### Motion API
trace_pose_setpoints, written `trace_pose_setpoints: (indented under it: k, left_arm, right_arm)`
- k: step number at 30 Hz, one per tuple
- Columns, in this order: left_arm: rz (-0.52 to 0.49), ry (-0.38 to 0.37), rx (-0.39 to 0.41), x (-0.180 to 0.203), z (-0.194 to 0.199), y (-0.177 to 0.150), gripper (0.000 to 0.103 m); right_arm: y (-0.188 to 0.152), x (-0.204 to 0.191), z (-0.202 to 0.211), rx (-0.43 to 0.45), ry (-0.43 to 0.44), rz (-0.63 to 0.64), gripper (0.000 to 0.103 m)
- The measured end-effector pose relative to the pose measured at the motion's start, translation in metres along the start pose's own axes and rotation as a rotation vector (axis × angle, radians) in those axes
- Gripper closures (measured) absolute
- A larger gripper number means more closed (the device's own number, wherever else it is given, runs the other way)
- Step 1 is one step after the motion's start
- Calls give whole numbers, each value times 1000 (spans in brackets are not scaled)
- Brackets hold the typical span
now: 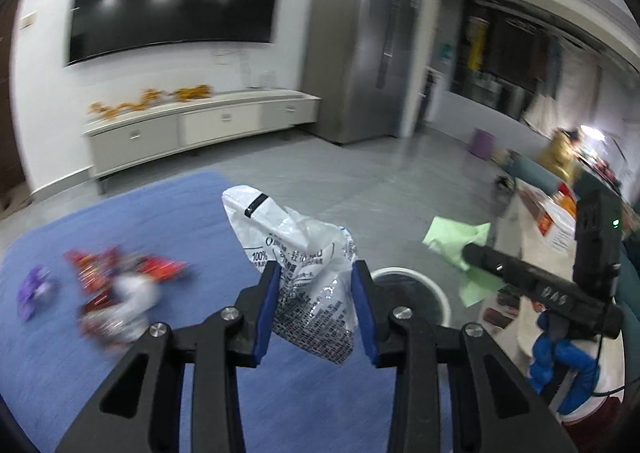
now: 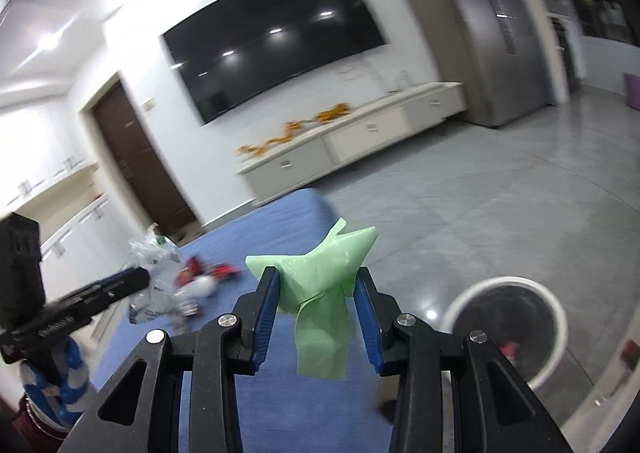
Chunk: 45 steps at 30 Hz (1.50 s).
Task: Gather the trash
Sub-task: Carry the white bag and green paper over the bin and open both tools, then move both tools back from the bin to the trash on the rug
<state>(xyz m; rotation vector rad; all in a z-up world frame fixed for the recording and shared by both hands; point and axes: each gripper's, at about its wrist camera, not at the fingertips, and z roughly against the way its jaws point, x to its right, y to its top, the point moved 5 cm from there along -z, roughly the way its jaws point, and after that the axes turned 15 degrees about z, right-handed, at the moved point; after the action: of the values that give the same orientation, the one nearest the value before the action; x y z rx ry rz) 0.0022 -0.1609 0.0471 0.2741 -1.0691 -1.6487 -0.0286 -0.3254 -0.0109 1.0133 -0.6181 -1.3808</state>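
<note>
Two hand-held grippers are carrying trash, the left gripper pinching a crumpled white printed plastic bag, the right gripper clamping a green plastic scrap, both needing release squarely over the white-rimmed round bin ahead-right.

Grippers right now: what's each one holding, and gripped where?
Left gripper pinches the white printed plastic bag around its crumpled middle. Right gripper pinches the green plastic bag at its bunched middle, tail hanging below.

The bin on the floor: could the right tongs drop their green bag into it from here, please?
Probably yes: the bin stands open-topped just right of the right tongs, nothing between, green bag held.
</note>
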Motion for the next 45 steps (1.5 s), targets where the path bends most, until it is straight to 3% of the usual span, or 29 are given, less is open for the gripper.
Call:
trace_pose_setpoints:
  k: [7,12,17,20,22,26,30,33,41,45]
  left_arm:
    - [-84,-126,-149,95,-114,6,69]
    - [-97,-163,-249,135,-188,-4,67]
    - [-42,-164,-344,144,-252,-15,65]
    - [13,-186,-411,142,-277,-23,55]
    - [27,-185,-427,138,-285,-25,45]
    - [33,-175,-447,135,-292,-30,45]
    - [36,-164,-430,137,-289,-30,45]
    - [33,-126,-365,132,-269,-26,45]
    - [-3,70,-96,107,-194,-4,44]
    - [9,137,-12,90,-164,0,42]
  right_arm:
    - [-19,94,-15,-85,-176,-108,67]
    - [-41,145,-40,-163,-252,-171,67]
    - [-62,177,-64,-240,-289,-229,64]
    - [-67,189,-77,-266,-314,-245,58]
    - [-75,198,-77,-283,-335,-252,57]
    - [-79,203,-76,-290,-372,-282,48]
    - [-80,204,-67,-289,-397,-291,48]
    - [-72,195,-59,-274,-422,-270,47]
    - [-41,150,-34,-200,-466,-172,38]
    - [-26,118,-25,-169,-463,-107,35]
